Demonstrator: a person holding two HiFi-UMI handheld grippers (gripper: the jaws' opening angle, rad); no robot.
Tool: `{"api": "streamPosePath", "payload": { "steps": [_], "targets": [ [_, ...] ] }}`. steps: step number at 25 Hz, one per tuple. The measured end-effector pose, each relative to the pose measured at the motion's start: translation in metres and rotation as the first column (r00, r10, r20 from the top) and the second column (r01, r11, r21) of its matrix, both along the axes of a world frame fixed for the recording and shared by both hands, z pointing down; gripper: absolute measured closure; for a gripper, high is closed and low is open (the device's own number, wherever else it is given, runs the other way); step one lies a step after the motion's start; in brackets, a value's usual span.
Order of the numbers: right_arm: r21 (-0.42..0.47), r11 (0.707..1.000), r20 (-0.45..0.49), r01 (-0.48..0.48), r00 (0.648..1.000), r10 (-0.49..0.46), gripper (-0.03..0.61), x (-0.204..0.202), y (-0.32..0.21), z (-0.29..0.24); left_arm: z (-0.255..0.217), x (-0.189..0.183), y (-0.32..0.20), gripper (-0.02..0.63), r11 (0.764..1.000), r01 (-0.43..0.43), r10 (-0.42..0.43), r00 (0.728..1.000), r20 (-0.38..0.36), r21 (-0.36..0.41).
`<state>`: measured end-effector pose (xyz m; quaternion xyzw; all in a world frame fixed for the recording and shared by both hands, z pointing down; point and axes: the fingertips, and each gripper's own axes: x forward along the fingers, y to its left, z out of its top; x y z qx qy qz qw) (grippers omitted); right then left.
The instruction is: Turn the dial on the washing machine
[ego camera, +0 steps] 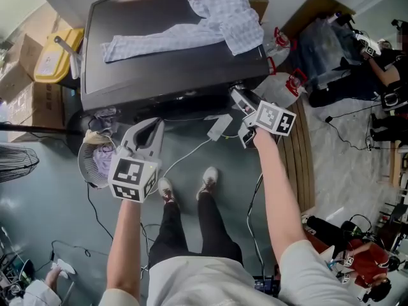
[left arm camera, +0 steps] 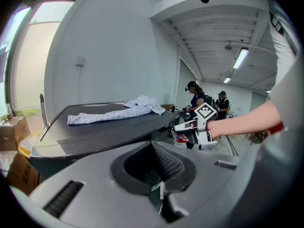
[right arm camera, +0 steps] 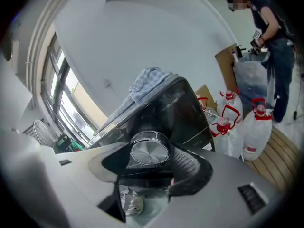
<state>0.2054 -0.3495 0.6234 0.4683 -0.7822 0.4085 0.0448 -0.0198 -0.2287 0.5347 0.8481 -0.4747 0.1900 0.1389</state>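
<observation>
Silver, round and finely brushed, the metal dial (right arm camera: 149,152) sits on the glossy black front panel of the dark grey top-loading washing machine (ego camera: 159,24), towards the panel's right end. The right gripper (right arm camera: 151,159) has its claw closed round this dial. In the right gripper view one ribbed black pad (right arm camera: 187,165) lies against the dial's right edge and the opposite jaw presses against its left. In the head view the same gripper (ego camera: 237,95) reaches in under the machine's front lip, with its marker cube turned upward.

The left gripper (ego camera: 156,126) hangs in front of the machine's left half, clear of the panel and touching nothing. Its claw is closed with the tips meeting, and only an empty hollow shows behind them in the left gripper view (left arm camera: 152,144).

A pale checked cloth (ego camera: 210,18) lies sprawled across the machine's lid, bunched at the right rear corner and trailing towards the left. A round wire basket of pale laundry (ego camera: 95,161) stands on the floor by the front left corner. Clear plastic jugs with red caps and handles (right arm camera: 254,127) stand on a slatted wooden platform (ego camera: 296,164) to the machine's right. A white cable with a plug block (ego camera: 220,127) runs across the grey floor near the person's light shoes (ego camera: 208,180).
</observation>
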Motion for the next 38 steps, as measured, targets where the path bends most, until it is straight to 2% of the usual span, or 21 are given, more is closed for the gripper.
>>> {"api": "streamPosePath", "payload": {
  "steps": [3, 6, 9, 12, 13, 15, 17, 19, 23, 27, 30, 33, 35, 38],
  "targets": [
    [0.008, 1.000, -0.036, -0.020, 0.999, 0.020, 0.304, 0.000, 0.001, 0.000, -0.004, -0.004, 0.001, 0.598, 1.000, 0.004, -0.004, 1.000, -0.001, 0.005],
    [-0.021, 0.998, -0.070, -0.062, 0.996, 0.060, 0.304, 0.002, 0.008, 0.002, -0.013, -0.010, 0.002, 0.597, 1.000, 0.013, -0.013, 1.000, -0.003, 0.017],
    [-0.021, 0.996, -0.175, -0.084, 0.981, 0.079, 0.304, 0.015, 0.025, -0.007, -0.028, -0.015, 0.003, 0.597, 0.999, 0.019, -0.018, 1.000, -0.007, 0.035],
    [0.037, 0.998, -0.274, -0.051, 0.960, 0.059, 0.309, 0.021, 0.039, -0.038, -0.051, -0.022, 0.002, 0.597, 0.998, 0.019, -0.019, 1.000, -0.004, 0.066],
    [0.069, 0.997, -0.322, -0.026, 0.946, 0.047, 0.346, 0.021, 0.047, -0.053, -0.060, -0.025, 0.003, 0.597, 0.997, 0.017, -0.017, 1.000, 0.001, 0.074],
    [0.138, 0.990, -0.419, 0.021, 0.907, 0.039, 0.462, 0.018, 0.064, -0.087, -0.078, -0.031, 0.008, 0.597, 0.996, 0.012, -0.013, 1.000, 0.010, 0.091],
    [0.213, 0.975, -0.484, 0.063, 0.873, 0.049, 0.522, 0.011, 0.079, -0.123, -0.095, -0.037, 0.012, 0.597, 0.993, 0.007, -0.008, 1.000, 0.013, 0.114],
    [0.282, 0.953, -0.521, 0.108, 0.851, 0.058, 0.549, 0.002, 0.090, -0.157, -0.111, -0.043, 0.015, 0.597, 0.991, 0.006, -0.007, 1.000, 0.013, 0.135],
    [0.388, 0.891, -0.572, 0.236, 0.820, 0.032, 0.563, -0.024, 0.109, -0.218, -0.149, -0.058, 0.022, 0.597, 0.984, 0.002, -0.007, 1.000, 0.027, 0.180],
    [0.486, 0.783, -0.644, 0.388, 0.764, 0.022, 0.564, -0.058, 0.117, -0.279, -0.198, -0.072, 0.021, 0.597, 0.957, -0.026, -0.004, 0.995, 0.101, 0.287],
    [0.548, 0.703, -0.652, 0.454, 0.758, 0.019, 0.564, -0.081, 0.125, -0.321, -0.233, -0.075, 0.027, 0.597, 0.928, -0.062, 0.003, 0.987, 0.158, 0.367],
    [0.602, 0.625, -0.645, 0.497, 0.764, 0.013, 0.565, -0.103, 0.135, -0.361, -0.269, -0.079, 0.035, 0.597, 0.899, -0.058, -0.006, 0.990, 0.144, 0.435],
    [0.629, 0.587, -0.635, 0.509, 0.772, 0.012, 0.563, -0.114, 0.142, -0.382, -0.287, -0.082, 0.040, 0.597, 0.881, -0.052, -0.014, 0.991, 0.136, 0.470],
    [0.659, 0.546, -0.628, 0.517, 0.778, 0.021, 0.563, -0.125, 0.150, -0.404, -0.306, -0.082, 0.047, 0.597, 0.861, -0.058, -0.015, 0.990, 0.139, 0.505]
  ]
}}
